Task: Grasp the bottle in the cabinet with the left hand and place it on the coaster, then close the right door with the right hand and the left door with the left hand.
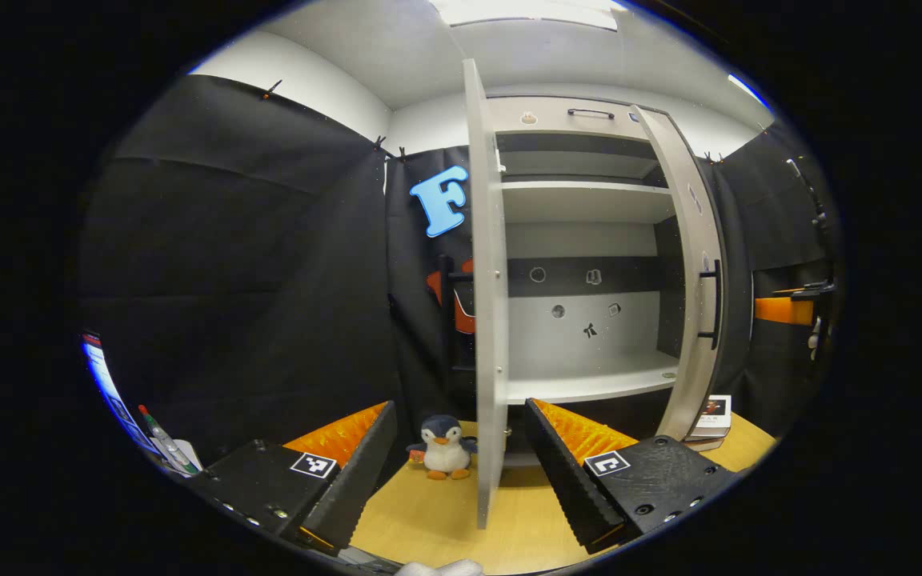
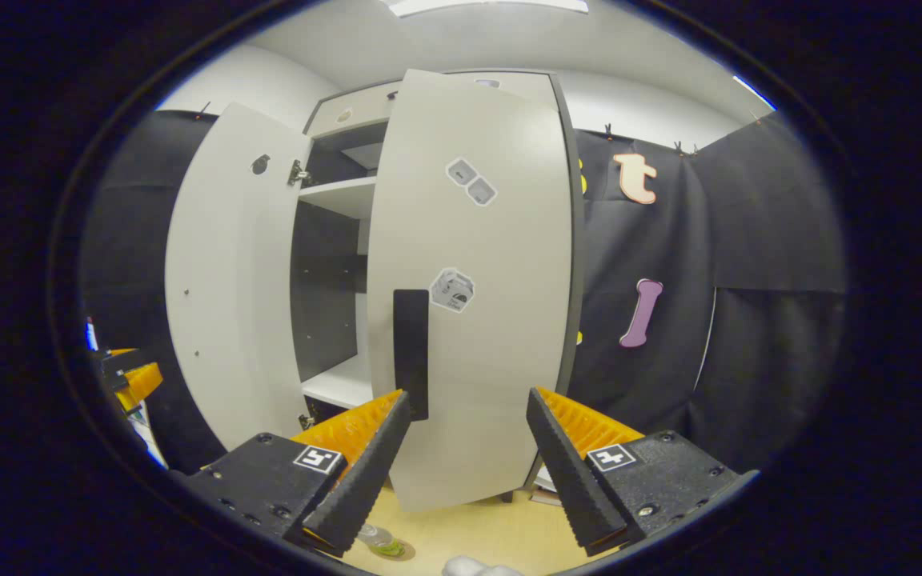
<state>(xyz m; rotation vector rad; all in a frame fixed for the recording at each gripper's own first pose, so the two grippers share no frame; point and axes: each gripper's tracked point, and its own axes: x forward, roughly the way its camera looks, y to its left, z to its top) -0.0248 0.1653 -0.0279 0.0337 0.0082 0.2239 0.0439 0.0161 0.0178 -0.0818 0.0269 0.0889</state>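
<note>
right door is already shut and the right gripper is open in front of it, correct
Not quite. The right door is not shut yet; the right gripper view shows it swung partway, with the cabinet interior visible beside it. The right gripper is indeed open in front of it.

1. No word, brand or number can be read anywhere.
2. Each finger of the left tongs [image 1: 461, 480] and right tongs [image 2: 465, 480] carries a square black-and-white coded marker; no letters.
3. Stickers on the right door [image 2: 469, 288], at 12 o'clock from the right tongs, are too small to read.
4. The booklet [image 1: 711, 416] on the worktop [image 1: 429, 520], at 2 o'clock from the left tongs, has print too blurred to read.
</note>
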